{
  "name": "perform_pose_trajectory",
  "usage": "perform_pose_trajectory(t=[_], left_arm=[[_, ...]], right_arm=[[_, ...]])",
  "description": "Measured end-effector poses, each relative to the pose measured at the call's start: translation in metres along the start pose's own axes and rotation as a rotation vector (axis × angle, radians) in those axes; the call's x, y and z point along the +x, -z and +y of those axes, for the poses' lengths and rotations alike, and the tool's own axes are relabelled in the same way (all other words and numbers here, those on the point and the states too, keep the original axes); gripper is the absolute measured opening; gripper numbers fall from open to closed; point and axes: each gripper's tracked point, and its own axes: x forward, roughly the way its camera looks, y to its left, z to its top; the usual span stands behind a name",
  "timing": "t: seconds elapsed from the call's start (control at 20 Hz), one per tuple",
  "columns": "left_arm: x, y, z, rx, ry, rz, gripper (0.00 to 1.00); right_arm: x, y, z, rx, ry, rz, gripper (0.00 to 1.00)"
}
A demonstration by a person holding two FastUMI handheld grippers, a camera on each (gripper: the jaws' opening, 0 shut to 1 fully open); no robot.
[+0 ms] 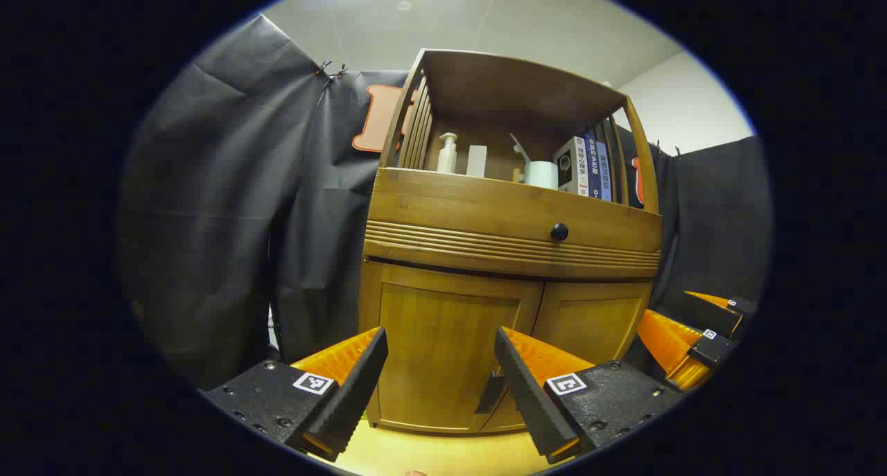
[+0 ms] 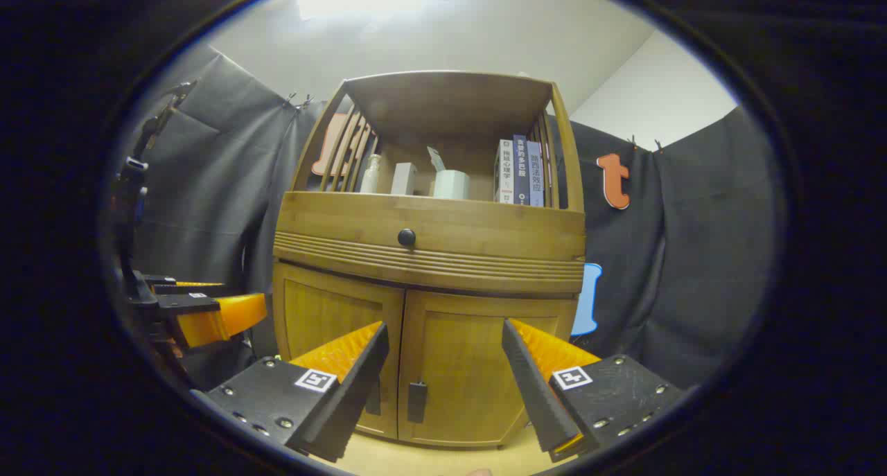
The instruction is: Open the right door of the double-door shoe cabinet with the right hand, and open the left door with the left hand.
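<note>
Closed cabinet doors (image 2: 423,351) (both tools (image 1: 440,365) agape)

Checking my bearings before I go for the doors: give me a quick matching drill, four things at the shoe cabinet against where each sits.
Things:
1. books
2. pump bottle
3. round knob
4. right door handle

Places:
A. middle of the drawer front
B. left end of the open shelf
C. low on the right door, by the centre seam
D. right end of the open shelf

Pairs: 1-D, 2-B, 3-A, 4-C
</note>
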Motion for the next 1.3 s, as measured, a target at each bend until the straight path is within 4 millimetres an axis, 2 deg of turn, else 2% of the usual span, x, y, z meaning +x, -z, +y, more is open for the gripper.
perform_pose_trajectory(t=[0.15, 0.2, 0.25, 0.4, 0.45, 0.5, 0.55, 0.8, 0.85, 0.9, 1.0, 1.05, 1.1, 1.2, 1.25, 1.3], left_arm=[[-0.001, -0.001, -0.004, 0.008, 0.015, 0.002, 0.92], [-0.001, -0.002, -0.006, 0.011, 0.022, 0.002, 0.96], [-0.002, -0.004, -0.007, 0.017, 0.026, -0.002, 0.92], [-0.002, -0.006, -0.009, 0.042, 0.034, -0.008, 0.92], [-0.003, -0.007, -0.010, 0.048, 0.040, -0.009, 0.92], [-0.003, -0.007, -0.011, 0.053, 0.043, -0.010, 0.96], [-0.004, -0.007, -0.010, 0.058, 0.045, -0.009, 0.92], [-0.005, 0.000, -0.007, 0.087, 0.046, 0.009, 0.92], [-0.005, 0.000, -0.005, 0.087, 0.045, 0.012, 0.92], [-0.006, 0.000, -0.003, 0.086, 0.044, 0.012, 0.96], [-0.008, 0.000, 0.001, 0.083, 0.043, 0.016, 0.92], [-0.009, 0.000, 0.005, 0.085, 0.036, 0.015, 0.96], [-0.010, 0.000, 0.010, 0.093, 0.026, 0.014, 0.92], [-0.012, -0.001, 0.023, 0.117, -0.004, 0.012, 0.92], [-0.012, -0.002, 0.030, 0.129, -0.021, 0.014, 0.96], [-0.014, -0.001, 0.037, 0.140, -0.037, 0.015, 0.92]], right_arm=[[0.001, 0.002, 0.000, 0.012, 0.003, 0.008, 0.97], [0.000, 0.002, 0.001, 0.017, 0.004, 0.012, 0.98], [-0.001, 0.003, 0.000, 0.021, 0.005, 0.015, 0.98], [-0.003, 0.002, -0.004, 0.021, 0.017, 0.015, 0.98], [-0.004, 0.003, -0.004, 0.020, 0.020, 0.015, 0.98], [-0.004, 0.002, -0.005, 0.021, 0.024, 0.018, 0.98], [-0.004, 0.004, -0.005, 0.024, 0.026, 0.021, 0.98], [-0.001, 0.016, -0.002, 0.029, 0.028, 0.047, 0.97], [0.001, 0.023, 0.000, 0.023, 0.024, 0.054, 0.97], [0.004, 0.030, 0.001, 0.015, 0.023, 0.067, 0.98], [0.015, 0.051, 0.005, 0.008, 0.017, 0.102, 0.98], [0.021, 0.065, 0.009, 0.009, 0.014, 0.127, 0.98], [0.028, 0.078, 0.013, 0.015, 0.006, 0.155, 0.97], [0.046, 0.106, 0.023, 0.032, -0.014, 0.221, 0.98], [0.052, 0.121, 0.026, 0.037, -0.018, 0.255, 0.98], [0.059, 0.134, 0.030, 0.043, -0.023, 0.283, 0.98]])
